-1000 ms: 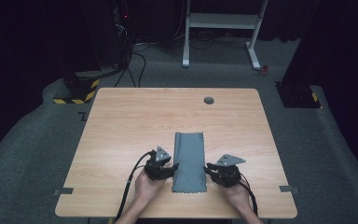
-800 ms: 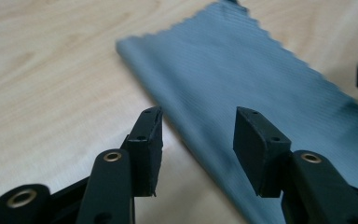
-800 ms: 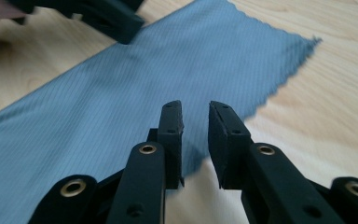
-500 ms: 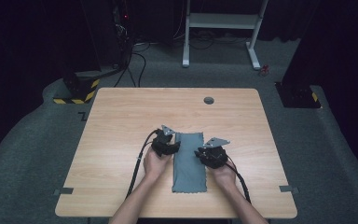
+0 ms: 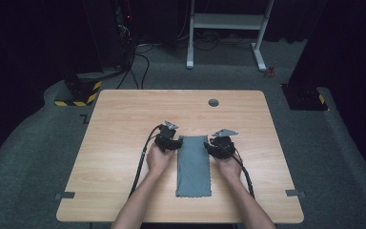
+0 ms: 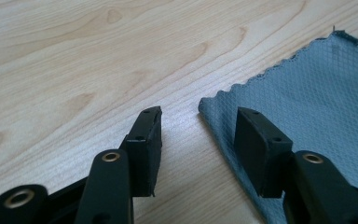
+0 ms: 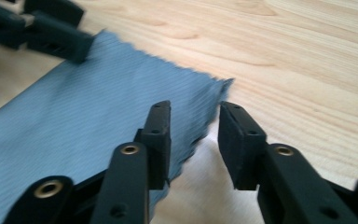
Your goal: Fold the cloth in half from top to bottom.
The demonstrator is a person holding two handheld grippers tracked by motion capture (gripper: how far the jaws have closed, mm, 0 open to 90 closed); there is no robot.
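Grey cloth (image 5: 193, 164) flat, long axis running away from person.

Both forearms are extended from 6 o'clock toward 12 o'clock, roughly parallel. The left gripper (image 5: 171, 142) is held in the left hand (image 5: 158, 160), its jaws spread apart and pointed toward 1 o'clock. The right gripper (image 5: 215, 144) is held in the right hand (image 5: 228, 163), jaws likewise parted, angled toward 11 o'clock.
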